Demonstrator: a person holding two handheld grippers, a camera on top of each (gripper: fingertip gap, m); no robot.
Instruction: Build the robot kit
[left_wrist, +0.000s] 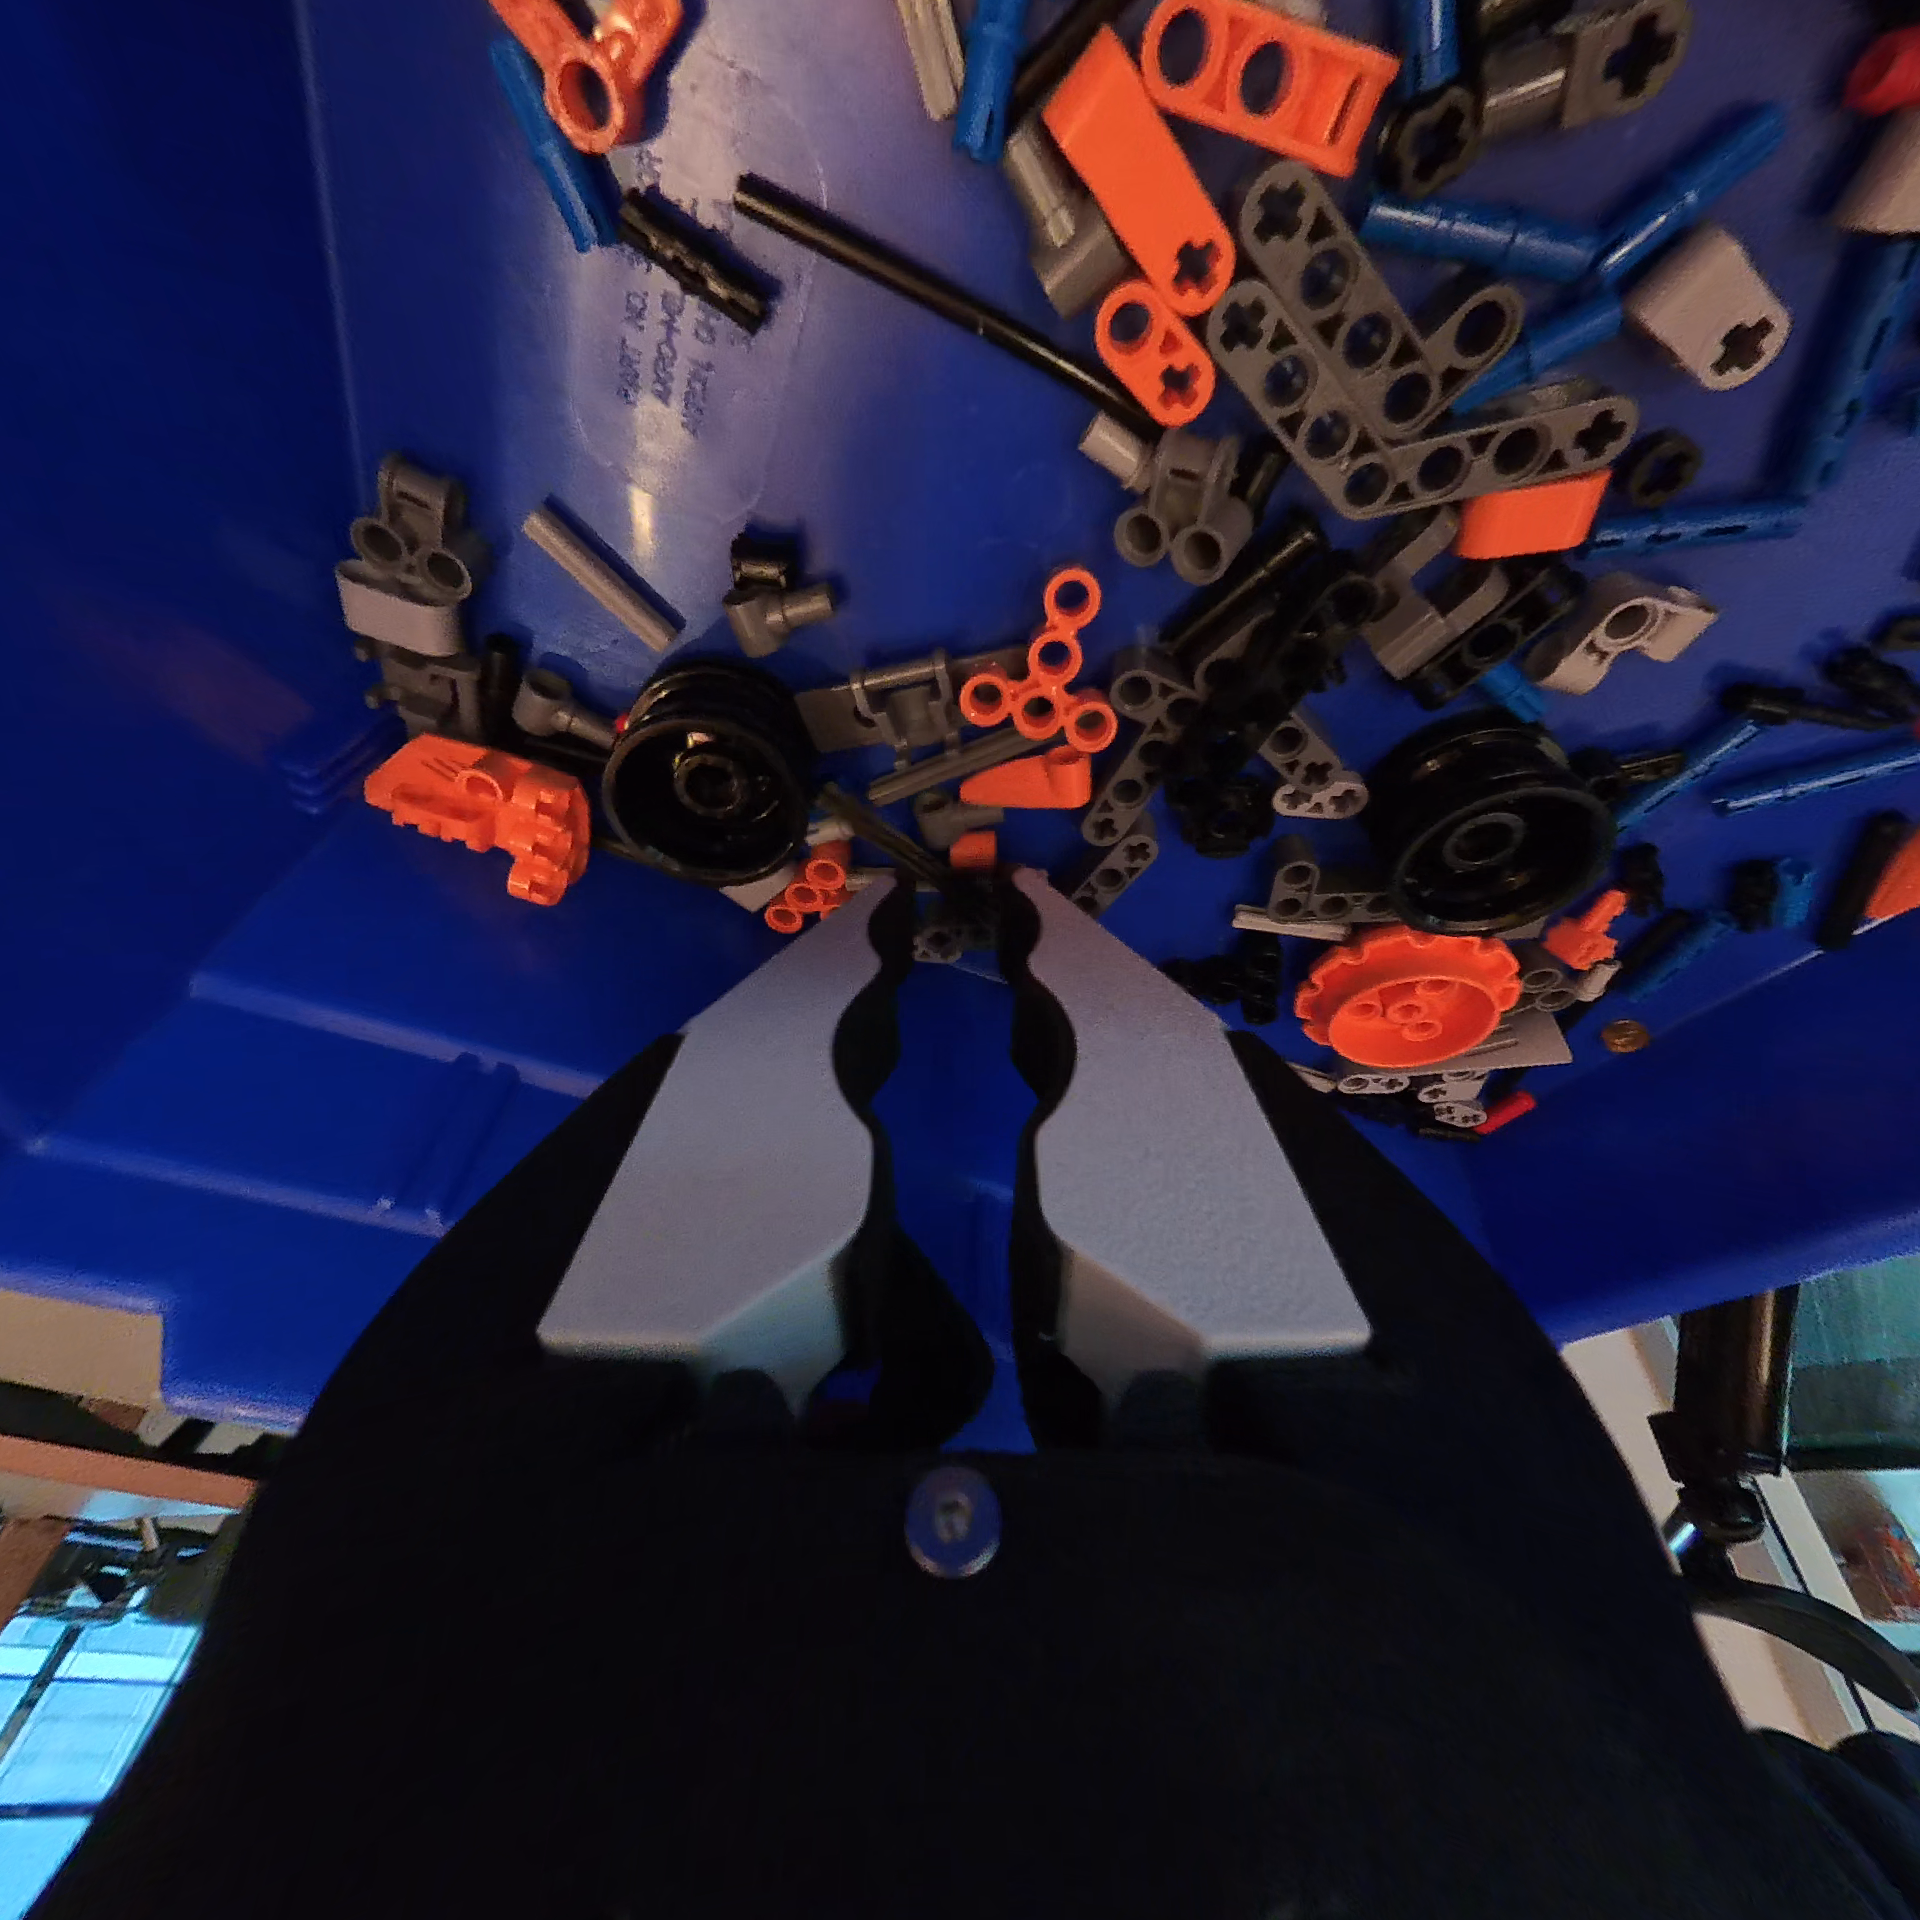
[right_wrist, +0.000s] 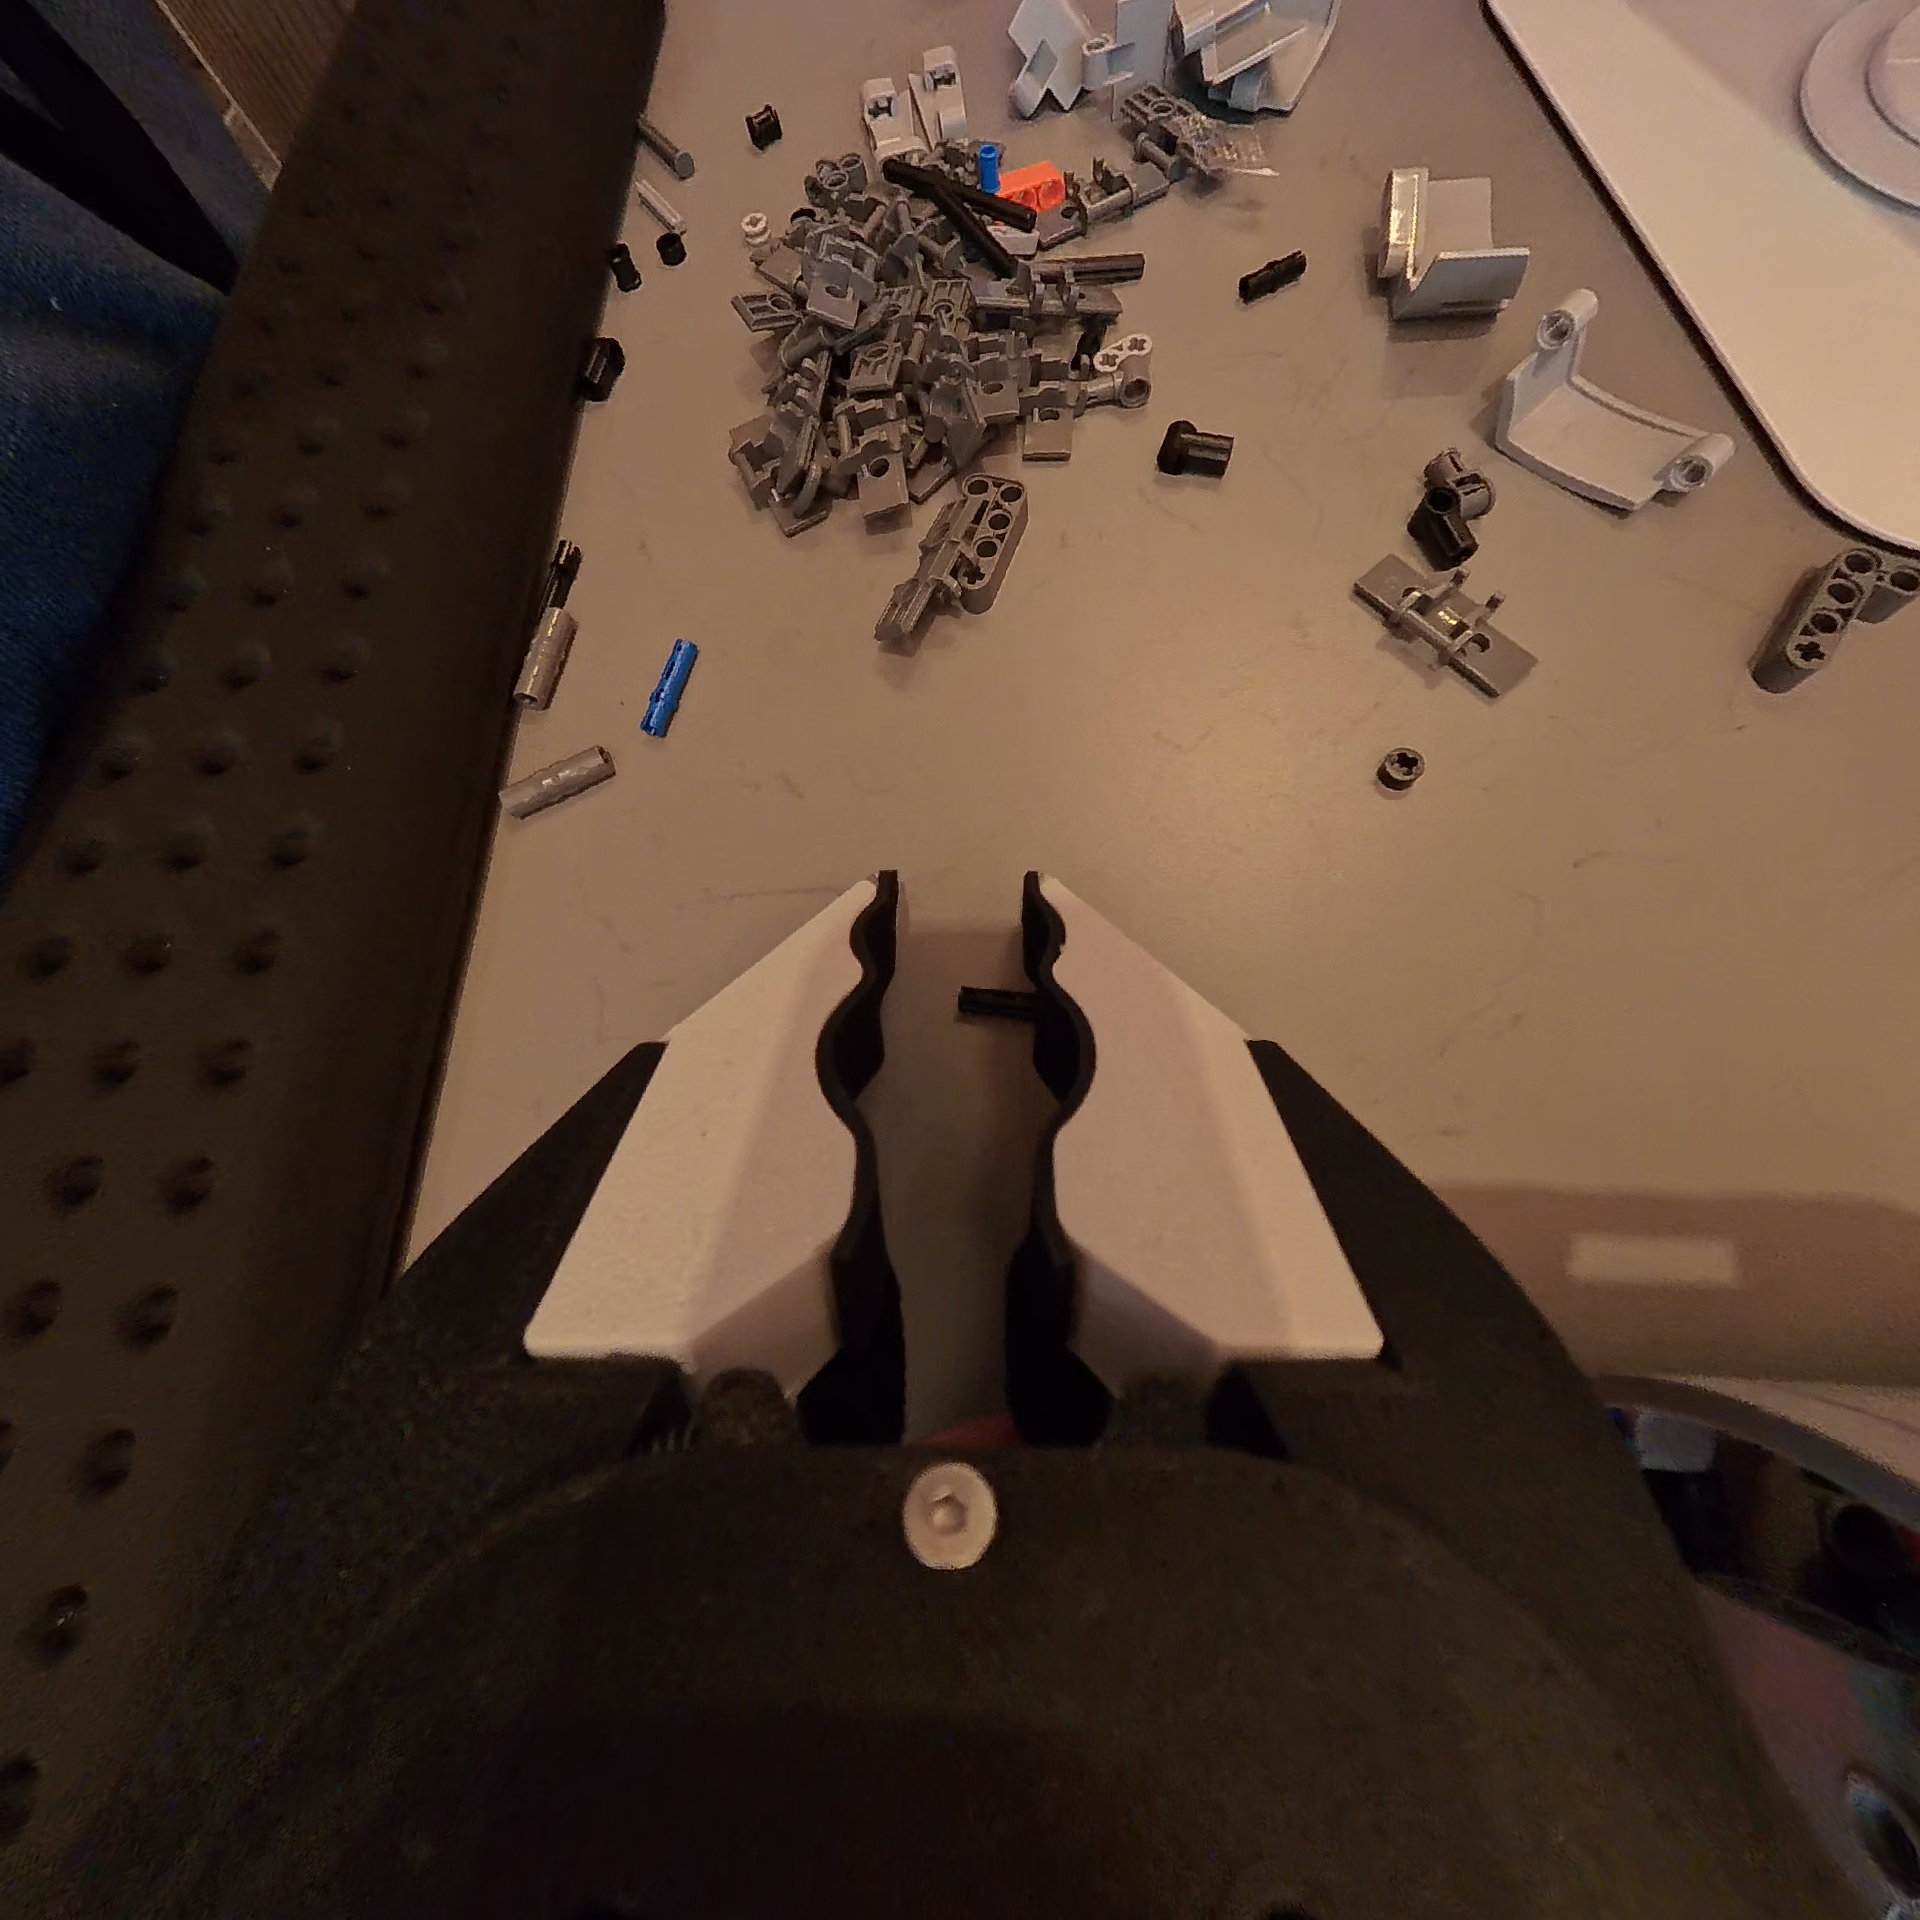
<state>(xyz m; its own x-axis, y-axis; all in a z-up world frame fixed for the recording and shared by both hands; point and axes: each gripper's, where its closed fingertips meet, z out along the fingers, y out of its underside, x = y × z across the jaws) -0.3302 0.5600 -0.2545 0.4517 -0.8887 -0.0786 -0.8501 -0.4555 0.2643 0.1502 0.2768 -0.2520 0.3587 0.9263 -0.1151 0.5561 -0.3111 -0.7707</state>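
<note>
My left gripper (left_wrist: 953, 891) reaches into a blue plastic bin (left_wrist: 312, 935) full of loose orange, grey, black and blue building-toy parts. Its jaws stand a little apart, on either side of a small dark grey connector (left_wrist: 948, 930); I cannot tell whether they touch it. A black wheel (left_wrist: 707, 774) lies just to its left, and an orange three-armed piece (left_wrist: 1044, 691) just beyond. My right gripper (right_wrist: 961, 894) hangs open over a grey table (right_wrist: 1247, 883). A small black pin (right_wrist: 992, 1001) lies on the table between its fingers, close to the right pad.
In the bin are a second black wheel (left_wrist: 1491, 826), an orange gear (left_wrist: 1403, 1003) and grey beams (left_wrist: 1382, 343). On the table are a heap of dark grey parts (right_wrist: 914, 343), a blue pin (right_wrist: 667, 686), light grey panels (right_wrist: 1449, 244) and a white tray (right_wrist: 1714, 208). A black perforated bar (right_wrist: 312, 623) runs along the left. Left tips to right tips: about 55 cm. The black wheel (left_wrist: 707, 774) is closer to my left gripper, around 4 cm from its tips; the right tips are 60 cm off.
</note>
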